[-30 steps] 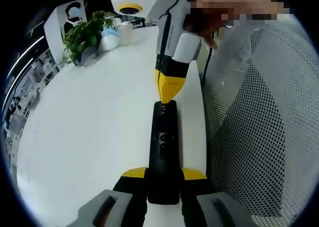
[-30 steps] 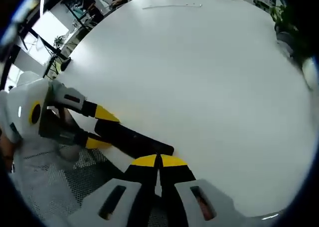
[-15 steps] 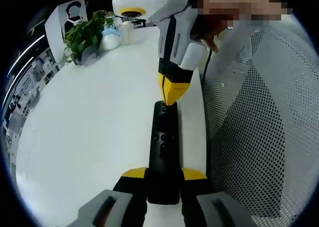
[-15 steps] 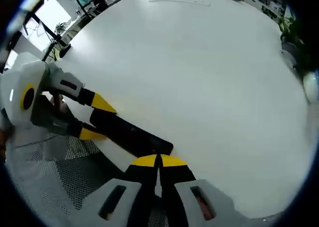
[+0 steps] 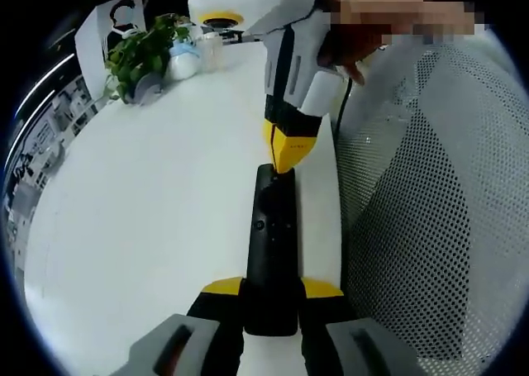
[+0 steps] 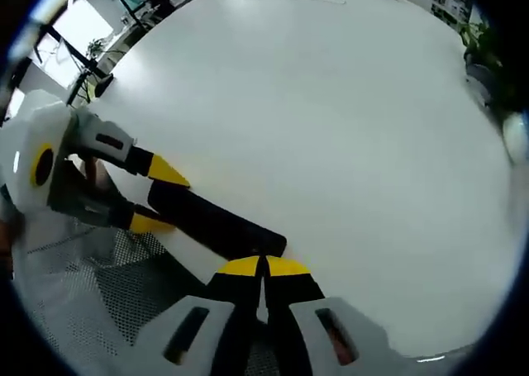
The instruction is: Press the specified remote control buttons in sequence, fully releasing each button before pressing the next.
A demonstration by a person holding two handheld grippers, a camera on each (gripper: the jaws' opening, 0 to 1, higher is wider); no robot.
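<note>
A slim black remote control lies lengthwise above the white table's near edge, and my left gripper is shut on its near end. My right gripper comes in from the top with its yellow tips shut, touching the remote's far end. In the right gripper view the right gripper is shut, its tips right at the end of the remote. The left gripper clamps the other end from the left. A hand holds the right gripper's white body.
The round white table spreads to the left. A potted plant and some bottles stand at its far edge. A white mesh chair back is close on the right, just off the table edge.
Both views have shifted slightly with the hands. The right gripper's shut tips stay at the remote's far end, and the left gripper keeps its hold.
</note>
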